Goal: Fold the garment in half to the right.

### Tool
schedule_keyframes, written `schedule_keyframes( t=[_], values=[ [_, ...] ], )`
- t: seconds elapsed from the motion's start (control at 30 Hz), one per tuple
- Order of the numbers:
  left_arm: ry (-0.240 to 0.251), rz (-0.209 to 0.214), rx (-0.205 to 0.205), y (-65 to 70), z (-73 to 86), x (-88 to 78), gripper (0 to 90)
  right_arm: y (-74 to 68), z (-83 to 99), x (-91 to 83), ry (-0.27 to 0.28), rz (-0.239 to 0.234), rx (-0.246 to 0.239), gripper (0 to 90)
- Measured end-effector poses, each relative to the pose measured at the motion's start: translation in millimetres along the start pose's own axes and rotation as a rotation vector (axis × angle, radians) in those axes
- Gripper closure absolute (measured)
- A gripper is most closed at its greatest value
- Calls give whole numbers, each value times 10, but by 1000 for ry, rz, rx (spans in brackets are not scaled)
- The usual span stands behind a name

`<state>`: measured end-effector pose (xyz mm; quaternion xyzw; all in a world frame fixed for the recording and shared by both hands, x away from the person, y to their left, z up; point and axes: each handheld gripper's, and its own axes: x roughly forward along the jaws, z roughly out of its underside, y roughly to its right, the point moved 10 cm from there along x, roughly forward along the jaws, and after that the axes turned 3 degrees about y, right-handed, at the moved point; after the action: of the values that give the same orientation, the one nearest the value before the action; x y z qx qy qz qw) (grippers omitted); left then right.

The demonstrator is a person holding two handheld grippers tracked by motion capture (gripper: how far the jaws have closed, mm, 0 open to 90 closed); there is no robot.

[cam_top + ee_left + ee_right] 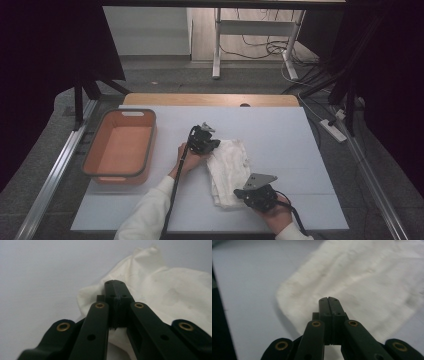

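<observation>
Soft, rumpled white cloth (229,170) under two hard black grippers, left gripper (115,283) and right gripper (328,299), jaws together.

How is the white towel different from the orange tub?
The white towel is soft, flat and rumpled; the orange tub is stiff, with tall walls and a grey rim. The towel lies mid-table between the two grippers; the tub sits off at the table's left side. Both rest on the same pale table.

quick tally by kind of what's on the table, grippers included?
White cloth: 1
Orange basket: 1
Grippers: 2, left gripper and right gripper, both with jaws shut over the cloth
Total: 4
</observation>
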<state>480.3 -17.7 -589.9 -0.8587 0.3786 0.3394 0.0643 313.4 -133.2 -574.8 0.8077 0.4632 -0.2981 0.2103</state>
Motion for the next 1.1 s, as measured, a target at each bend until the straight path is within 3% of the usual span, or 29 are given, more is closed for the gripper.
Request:
schedule_keyframes(
  t=[0.13,0.3,0.5,0.6,0.67,0.83,0.97,1.1],
  values=[
    [19,9,6,32,-39,-174,888,138,138,-10,-41,25,49,895],
    [12,33,10,80,28,-268,888,128,253,-39,-67,18,68,895],
    [-17,40,18,113,92,-247,889,79,252,-65,-71,22,46,895],
    [-13,46,7,108,98,-243,888,45,148,-92,-33,17,31,895],
    [-19,47,7,105,116,-232,888,-25,52,-80,-4,-15,21,895],
    [-30,53,-7,95,155,-224,889,-156,97,50,-56,-50,-20,895],
    [-34,51,-7,103,172,-207,890,-150,133,52,-52,-67,8,896],
    [-29,44,-1,104,158,-217,890,-141,118,42,-49,-62,-7,896]
  ],
)
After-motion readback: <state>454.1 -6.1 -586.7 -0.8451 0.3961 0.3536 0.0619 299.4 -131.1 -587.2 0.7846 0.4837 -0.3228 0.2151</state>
